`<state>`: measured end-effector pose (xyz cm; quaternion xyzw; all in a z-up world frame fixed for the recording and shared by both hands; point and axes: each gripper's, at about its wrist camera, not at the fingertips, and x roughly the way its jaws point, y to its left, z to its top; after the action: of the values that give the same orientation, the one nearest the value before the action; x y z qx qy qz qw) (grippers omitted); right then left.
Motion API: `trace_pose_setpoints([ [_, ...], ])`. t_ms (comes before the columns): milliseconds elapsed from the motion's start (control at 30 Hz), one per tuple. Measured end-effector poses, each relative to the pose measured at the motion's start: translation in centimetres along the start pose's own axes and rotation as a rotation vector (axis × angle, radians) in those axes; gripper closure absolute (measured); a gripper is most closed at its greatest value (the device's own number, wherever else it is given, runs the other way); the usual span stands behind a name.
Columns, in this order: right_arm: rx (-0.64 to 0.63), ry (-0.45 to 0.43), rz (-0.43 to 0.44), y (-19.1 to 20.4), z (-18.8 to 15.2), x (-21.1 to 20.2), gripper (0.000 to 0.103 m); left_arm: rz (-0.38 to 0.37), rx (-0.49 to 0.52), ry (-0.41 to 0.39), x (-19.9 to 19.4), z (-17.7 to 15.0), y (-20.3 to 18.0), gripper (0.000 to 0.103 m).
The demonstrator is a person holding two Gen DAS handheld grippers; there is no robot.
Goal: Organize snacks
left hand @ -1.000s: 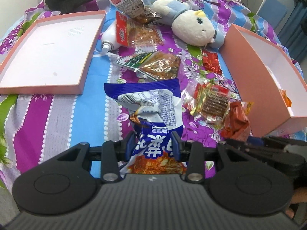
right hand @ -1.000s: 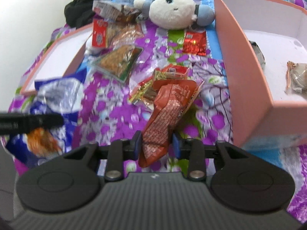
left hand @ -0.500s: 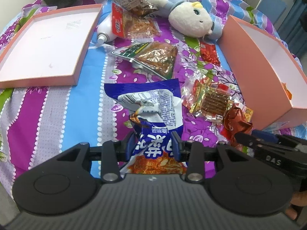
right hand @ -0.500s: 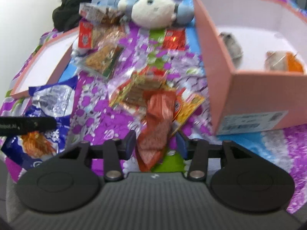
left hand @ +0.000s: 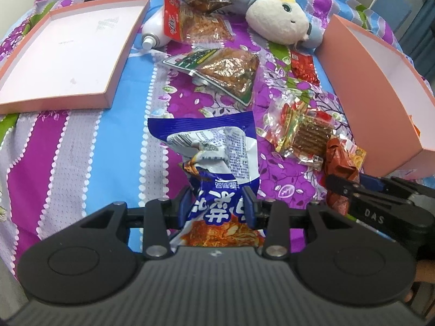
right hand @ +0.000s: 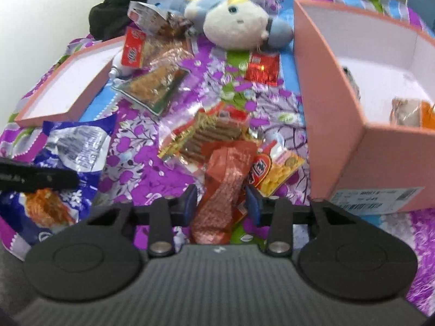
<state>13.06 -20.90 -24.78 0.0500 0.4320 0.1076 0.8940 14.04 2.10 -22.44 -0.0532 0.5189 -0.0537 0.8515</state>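
Note:
My left gripper [left hand: 217, 202] is shut on a blue and silver snack bag [left hand: 217, 152], which also shows at the left of the right wrist view [right hand: 73, 149]. My right gripper [right hand: 221, 203] is shut on a red-orange snack packet [right hand: 225, 179], seen at the right of the left wrist view [left hand: 338, 163]. A pink box [right hand: 337, 141] stands to the right with a few snacks inside [right hand: 407, 110]. More packets lie on the bedspread: a clear pack of brown sticks [left hand: 307, 133], a green-edged pouch [left hand: 223, 70], a small red packet [left hand: 303, 68].
A shallow pink lid [left hand: 68, 54] lies at the left. A plush toy [left hand: 277, 19], a white bottle [left hand: 155, 32] and more snack bags [left hand: 195, 24] lie at the back. Dark clothing [right hand: 122, 5] is piled at the far corner.
Both grippers have lifted and drawn back a little with their packets still held. The right gripper's jaws have spread somewhat wider around the red-orange packet, and the pink box's inside shows more.

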Motion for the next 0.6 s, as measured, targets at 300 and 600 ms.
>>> trace_pose_setpoints([
  [300,-0.023,-0.034,-0.004,1.0,0.8,-2.5,0.075,-0.013,0.038,-0.043,-2.0,0.4,-1.2,0.058],
  [600,0.011,-0.154,-0.027,1.3,1.7,-10.0,0.075,-0.039,0.083,-0.125,-7.6,0.4,-3.1,0.058],
])
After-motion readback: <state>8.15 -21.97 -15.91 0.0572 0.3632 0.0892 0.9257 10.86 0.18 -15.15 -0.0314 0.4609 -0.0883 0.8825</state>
